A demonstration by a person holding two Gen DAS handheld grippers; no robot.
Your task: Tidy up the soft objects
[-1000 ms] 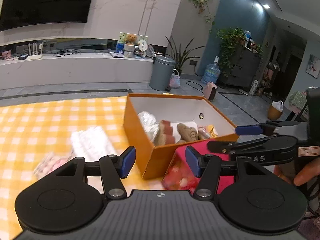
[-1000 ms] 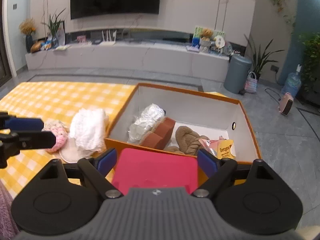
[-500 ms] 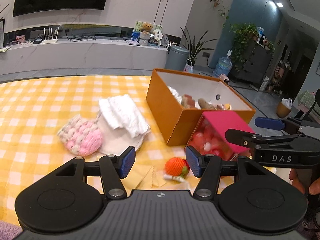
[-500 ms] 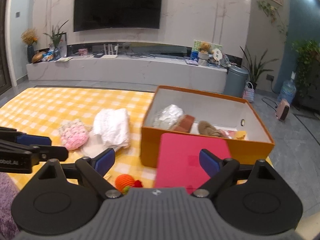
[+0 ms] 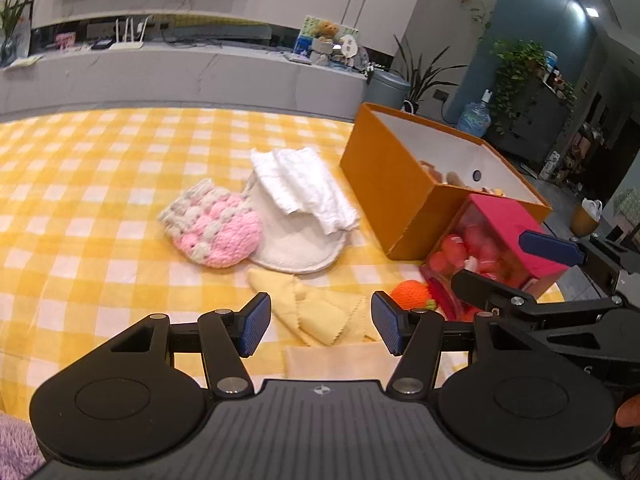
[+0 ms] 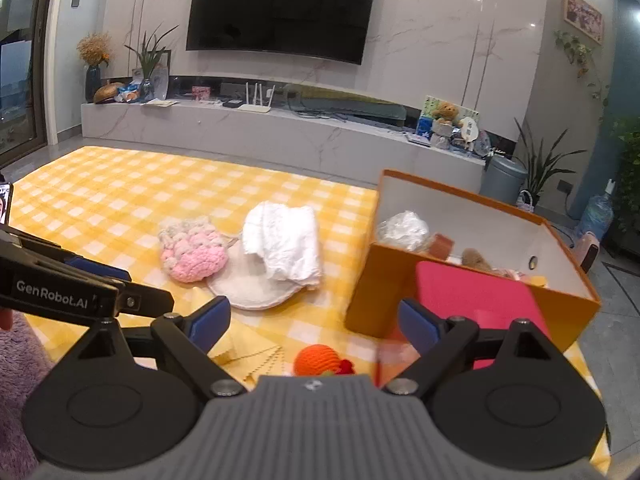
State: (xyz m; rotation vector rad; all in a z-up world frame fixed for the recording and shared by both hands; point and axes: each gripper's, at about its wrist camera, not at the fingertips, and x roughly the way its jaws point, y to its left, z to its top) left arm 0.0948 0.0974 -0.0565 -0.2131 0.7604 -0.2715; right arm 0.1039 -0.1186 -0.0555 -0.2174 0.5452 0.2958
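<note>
Left wrist view – my left tongs (image 5: 318,328): wide apart, holding nothing, above the near edge of the yellow checked cloth (image 5: 100,184)
Left wrist view – yellow napkin (image 5: 320,314): lies flat right under and just ahead of my left fingers, its long axis slanting from near right to far left; this is the soft thing nearest the left hand
Left wrist view – orange crochet ball (image 5: 410,292): just right of the napkin, beside the pink-lidded box (image 5: 500,240)
Left wrist view – pink crochet pouch (image 5: 214,230): further in, its round end facing me, touching the round cream pad (image 5: 296,248) on which the white folded cloth (image 5: 304,188) rests
Left wrist view – orange box (image 5: 400,192): at the cloth's far right, open, well ahead and right
Right wrist view – my right tongs (image 6: 312,322): wide, empty; the pink lid rises past the right finger, but I cannot tell if they touch
Right wrist view – orange ball: just below and between my right fingers, so the right hand is nearer to it
Right wrist view – orange box: ahead right, already holding a crinkled bag and brown soft things
Judgement – next move: left drops straight onto the napkin, closing across its short side
</note>
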